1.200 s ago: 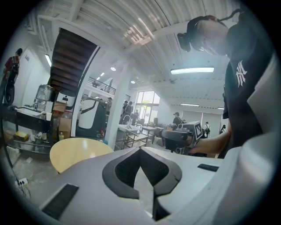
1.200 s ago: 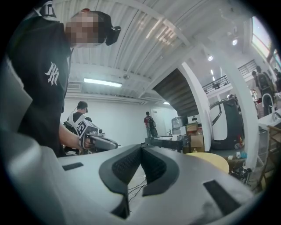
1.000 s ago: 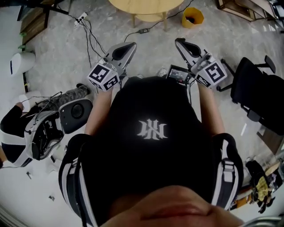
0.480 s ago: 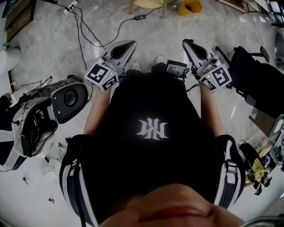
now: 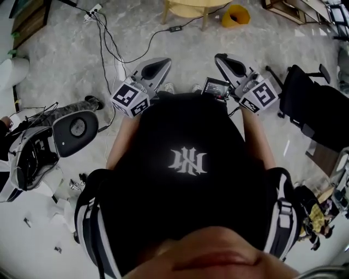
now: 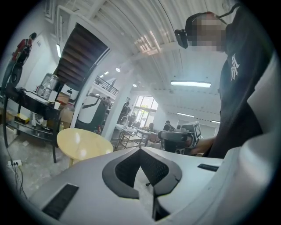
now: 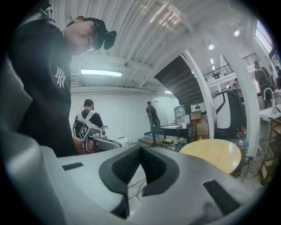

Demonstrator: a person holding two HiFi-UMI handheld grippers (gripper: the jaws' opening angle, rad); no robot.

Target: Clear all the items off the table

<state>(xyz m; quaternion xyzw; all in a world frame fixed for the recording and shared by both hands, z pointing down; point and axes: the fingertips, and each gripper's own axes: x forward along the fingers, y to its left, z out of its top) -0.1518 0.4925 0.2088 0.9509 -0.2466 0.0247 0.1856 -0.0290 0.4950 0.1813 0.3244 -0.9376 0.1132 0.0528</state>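
A round pale-wood table (image 5: 188, 6) stands on the floor ahead, only its near edge in the head view. It lies to the left in the left gripper view (image 6: 83, 144) and to the right in the right gripper view (image 7: 213, 154). I see nothing on the part of its top that shows. My left gripper (image 5: 163, 62) and right gripper (image 5: 219, 57) are held out side by side, short of the table, above the marble floor. Both are shut with nothing between their jaws, as seen in the left gripper view (image 6: 140, 151) and the right gripper view (image 7: 140, 149).
A yellow bucket (image 5: 235, 16) sits beside the table. Cables (image 5: 106, 38) and a power strip (image 5: 92, 10) lie on the floor at left. A white machine (image 5: 76, 131) stands left, a black office chair (image 5: 311, 109) right. People (image 7: 88, 118) stand far off.
The floor has slid under me: the table edge went nearly out of the top of the view, then came partly back. Both grippers stay shut, out in front.
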